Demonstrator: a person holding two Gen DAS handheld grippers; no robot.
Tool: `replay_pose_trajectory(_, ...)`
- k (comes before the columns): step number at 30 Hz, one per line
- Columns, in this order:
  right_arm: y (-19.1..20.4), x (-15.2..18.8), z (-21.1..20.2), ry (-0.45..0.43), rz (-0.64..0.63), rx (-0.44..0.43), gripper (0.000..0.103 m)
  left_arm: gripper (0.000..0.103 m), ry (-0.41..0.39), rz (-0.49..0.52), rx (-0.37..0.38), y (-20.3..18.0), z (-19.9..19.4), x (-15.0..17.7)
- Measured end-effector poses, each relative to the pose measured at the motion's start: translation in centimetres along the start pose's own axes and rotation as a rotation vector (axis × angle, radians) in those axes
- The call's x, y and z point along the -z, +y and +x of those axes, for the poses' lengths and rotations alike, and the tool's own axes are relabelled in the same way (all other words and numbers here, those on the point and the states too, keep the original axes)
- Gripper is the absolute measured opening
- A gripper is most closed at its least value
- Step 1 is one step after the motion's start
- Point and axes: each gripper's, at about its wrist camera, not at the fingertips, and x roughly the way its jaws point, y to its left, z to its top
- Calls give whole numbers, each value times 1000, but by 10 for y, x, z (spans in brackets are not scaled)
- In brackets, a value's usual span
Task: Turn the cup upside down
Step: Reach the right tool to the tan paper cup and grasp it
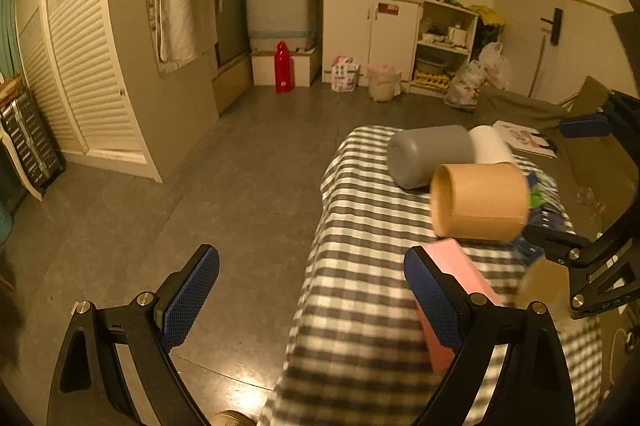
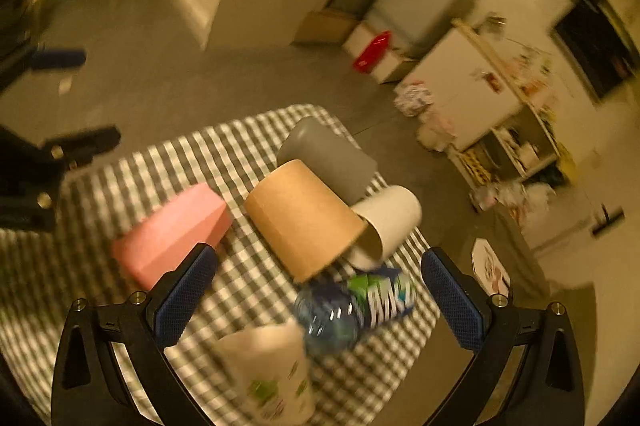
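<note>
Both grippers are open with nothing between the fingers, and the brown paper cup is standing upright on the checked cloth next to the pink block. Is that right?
Not quite. The brown paper cup is not upright: the right wrist view shows it lying on its side on the checked cloth, near the pink block. The rest holds: the left gripper and right gripper are both open and hold nothing.

On the table (image 1: 360, 306) a cluster of things lies toward its far right part. The brown cup (image 1: 478, 200) lies on its side, mouth to the left; just behind it lies the grey cup (image 1: 428, 154), with the white cup (image 1: 490, 146) to that one's right. The block (image 1: 460, 290) lies nearer, in front of the brown cup. From the right wrist, a bottle (image 2: 352, 306) lies just near of the brown cup, and a paper cup (image 2: 268, 374) nearer still.
</note>
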Motion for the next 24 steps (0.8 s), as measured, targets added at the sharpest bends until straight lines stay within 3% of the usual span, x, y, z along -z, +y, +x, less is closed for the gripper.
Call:
replay_pose_trajectory(6, -3, -14, 65, 99, -110, -74, 102, 96, 51, -23, -7, 8, 35, 1)
replay_pose_trajectory(13, 6, -11, 104, 170, -222, -101, 101, 96, 84, -16, -7, 9, 51, 8)
replay_pose_trajectory(19, 9, -4, 120, 195, -231, -86, 95, 96, 97, -20, -4, 10, 50, 10)
replay_pose_trajectory(24, 7, -12, 103, 179, -190, -47, 93, 96, 75, -18, 0, 12, 35, 6)
